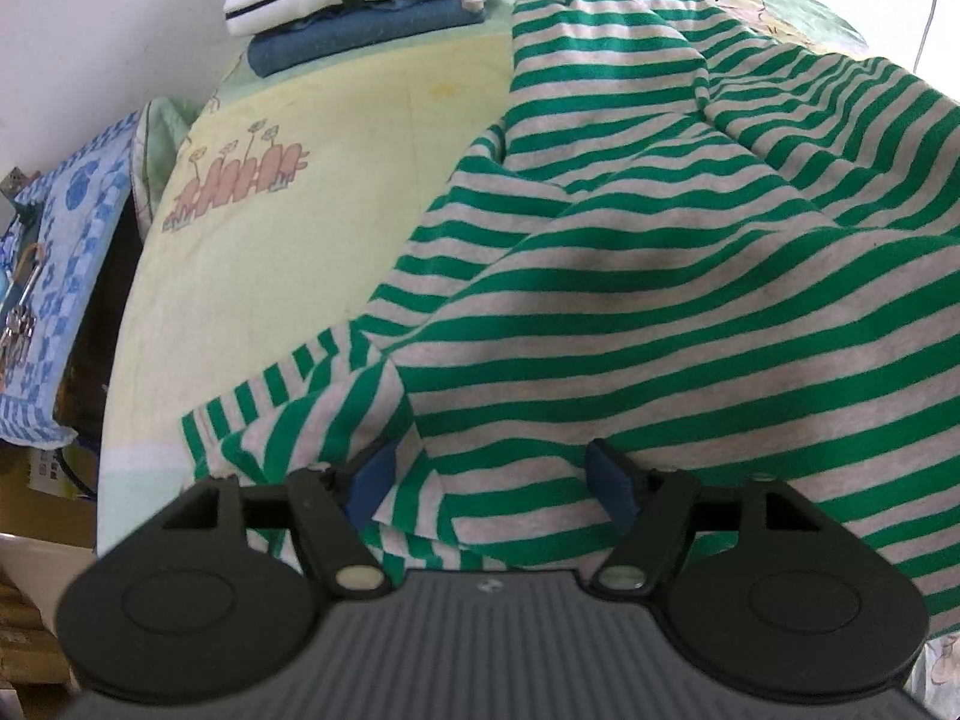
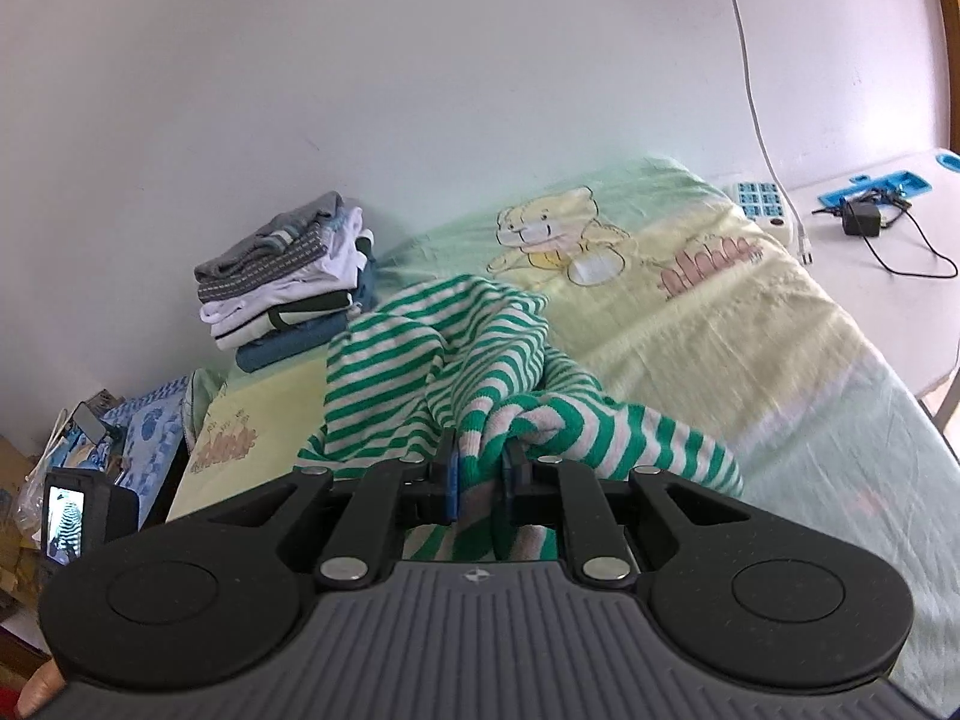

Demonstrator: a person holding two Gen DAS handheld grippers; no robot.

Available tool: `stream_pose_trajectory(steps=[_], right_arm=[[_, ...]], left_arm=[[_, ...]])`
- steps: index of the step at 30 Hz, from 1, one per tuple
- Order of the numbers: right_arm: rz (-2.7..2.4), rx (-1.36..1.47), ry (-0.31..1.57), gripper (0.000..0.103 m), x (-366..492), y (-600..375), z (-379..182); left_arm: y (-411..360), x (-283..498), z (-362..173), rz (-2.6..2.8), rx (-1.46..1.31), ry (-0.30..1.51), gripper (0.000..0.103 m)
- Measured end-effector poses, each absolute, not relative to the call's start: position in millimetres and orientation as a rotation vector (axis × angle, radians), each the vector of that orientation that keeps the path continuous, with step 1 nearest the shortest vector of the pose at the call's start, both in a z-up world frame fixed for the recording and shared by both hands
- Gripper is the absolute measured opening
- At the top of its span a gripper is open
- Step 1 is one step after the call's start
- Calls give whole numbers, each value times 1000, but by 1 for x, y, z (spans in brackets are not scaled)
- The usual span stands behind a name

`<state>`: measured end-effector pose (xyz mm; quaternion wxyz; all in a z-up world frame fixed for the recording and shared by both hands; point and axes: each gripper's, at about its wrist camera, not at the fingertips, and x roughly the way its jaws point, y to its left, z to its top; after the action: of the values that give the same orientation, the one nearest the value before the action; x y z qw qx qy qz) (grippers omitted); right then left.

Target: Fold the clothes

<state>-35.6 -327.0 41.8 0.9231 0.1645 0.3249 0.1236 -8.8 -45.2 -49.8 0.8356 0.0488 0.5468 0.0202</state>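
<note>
Here my right gripper (image 2: 480, 471) had its jaws clamped on the striped shirt (image 2: 438, 360); my left gripper (image 1: 498, 480), jaws wide, needed an edge before I spread it on the bed (image 2: 750, 324).

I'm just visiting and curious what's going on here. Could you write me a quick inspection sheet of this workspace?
Surface: bed sheet, pale yellow and green, with bear and fence prints.
Job's things: green-and-grey striped garment, crumpled, partly lifted; stack of folded clothes by the wall.
Clutter: power strip, blue plastic part and charger on the side table; phone screen at lower left.
Grippers: left gripper open, fabric lying loose between the fingers; right gripper shut on a bunch of the striped garment.
Cables: white cable down the wall; black charger lead.
Surroundings: plain white wall; blue patterned cloth beside the bed.
</note>
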Motion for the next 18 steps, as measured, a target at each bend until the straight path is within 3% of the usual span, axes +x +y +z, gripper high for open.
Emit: stream_pose_trajectory(steps=[18], right_arm=[[196, 381, 667, 14, -24, -321, 39]], left_arm=[[-40, -57, -45, -181, 266, 1100, 80]])
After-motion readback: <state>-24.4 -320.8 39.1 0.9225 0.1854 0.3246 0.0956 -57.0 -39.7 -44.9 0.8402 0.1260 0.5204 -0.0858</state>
